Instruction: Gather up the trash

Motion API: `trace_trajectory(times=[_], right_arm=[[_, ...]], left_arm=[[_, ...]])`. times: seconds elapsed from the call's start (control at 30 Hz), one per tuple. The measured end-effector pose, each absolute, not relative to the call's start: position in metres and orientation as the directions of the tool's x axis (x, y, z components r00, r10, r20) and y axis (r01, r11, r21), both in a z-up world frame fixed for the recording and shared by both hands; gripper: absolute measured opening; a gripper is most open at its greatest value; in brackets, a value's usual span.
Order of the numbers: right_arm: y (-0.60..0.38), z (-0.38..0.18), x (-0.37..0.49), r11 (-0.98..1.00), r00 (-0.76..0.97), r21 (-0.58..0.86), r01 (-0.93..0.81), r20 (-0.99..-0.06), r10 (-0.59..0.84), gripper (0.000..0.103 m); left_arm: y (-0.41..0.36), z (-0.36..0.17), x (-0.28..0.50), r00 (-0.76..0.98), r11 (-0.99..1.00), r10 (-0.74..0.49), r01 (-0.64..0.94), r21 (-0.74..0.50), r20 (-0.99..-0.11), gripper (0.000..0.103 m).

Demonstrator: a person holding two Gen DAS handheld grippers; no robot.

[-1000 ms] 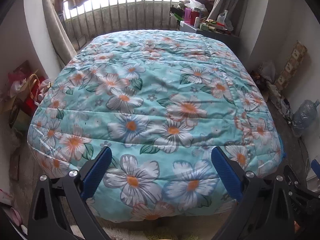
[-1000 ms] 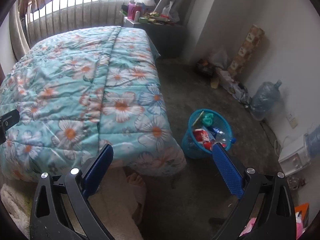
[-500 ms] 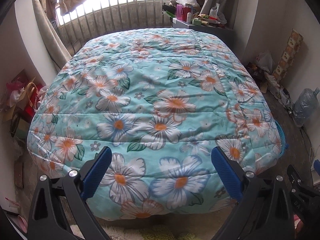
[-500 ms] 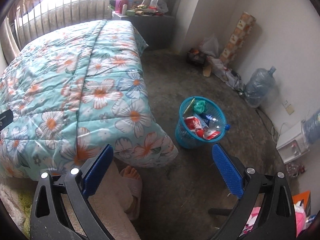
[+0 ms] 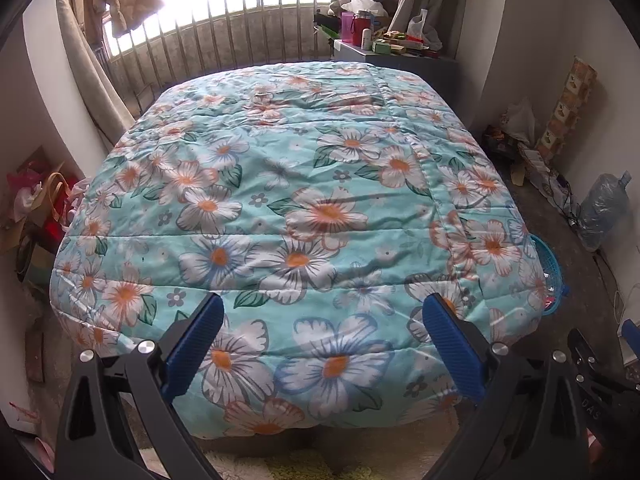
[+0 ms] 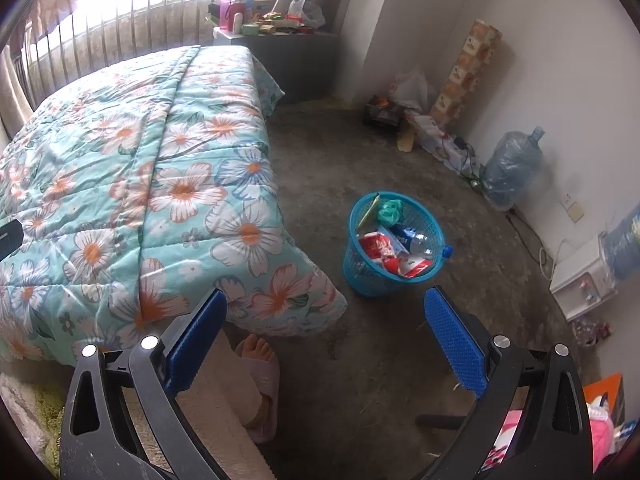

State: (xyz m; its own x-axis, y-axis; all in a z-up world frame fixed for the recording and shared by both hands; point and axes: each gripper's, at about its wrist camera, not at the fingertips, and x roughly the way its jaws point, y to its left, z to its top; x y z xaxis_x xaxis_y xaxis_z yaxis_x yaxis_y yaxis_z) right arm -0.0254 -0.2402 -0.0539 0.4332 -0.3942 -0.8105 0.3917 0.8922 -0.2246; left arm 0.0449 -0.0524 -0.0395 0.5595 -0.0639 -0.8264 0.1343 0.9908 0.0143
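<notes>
Light, crushable wrappers and a slippery clear plastic bottle [image 6: 420, 240] are seen piled in a flexible blue mesh plastic wastebasket [image 6: 362, 276], best gripped at its rim; the left gripper [image 5: 320, 320] and right gripper [image 6: 326, 314] are both held spread and empty.

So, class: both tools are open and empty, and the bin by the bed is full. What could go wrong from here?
1. The blue basket is already heaped; the plastic bottle pokes over its rim, so more trash may spill out.
2. A slippered foot stands just below the right tool; lowering it could hit the foot.
3. Cables trail along the wall near the water jug, a possible snag.
</notes>
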Motion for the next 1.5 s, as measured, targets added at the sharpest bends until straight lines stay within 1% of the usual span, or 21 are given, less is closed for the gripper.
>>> trace_trajectory(times=[0.53,1.5], right_arm=[[-0.247,-0.05,-0.028,0.885,0.435,-0.231,0.405,-0.802,-0.409,0.095],[-0.251,-0.044,-0.03,0.878,0.439,-0.226,0.421,-0.796,-0.416,0.095]], left_arm=[[-0.059,-0.036,0.042,0.559,0.987,-0.09,0.158,0.0,-0.824,0.098],[-0.061,-0.033,0.042,0.565,0.987,-0.083,0.16,0.011,-0.821,0.098]])
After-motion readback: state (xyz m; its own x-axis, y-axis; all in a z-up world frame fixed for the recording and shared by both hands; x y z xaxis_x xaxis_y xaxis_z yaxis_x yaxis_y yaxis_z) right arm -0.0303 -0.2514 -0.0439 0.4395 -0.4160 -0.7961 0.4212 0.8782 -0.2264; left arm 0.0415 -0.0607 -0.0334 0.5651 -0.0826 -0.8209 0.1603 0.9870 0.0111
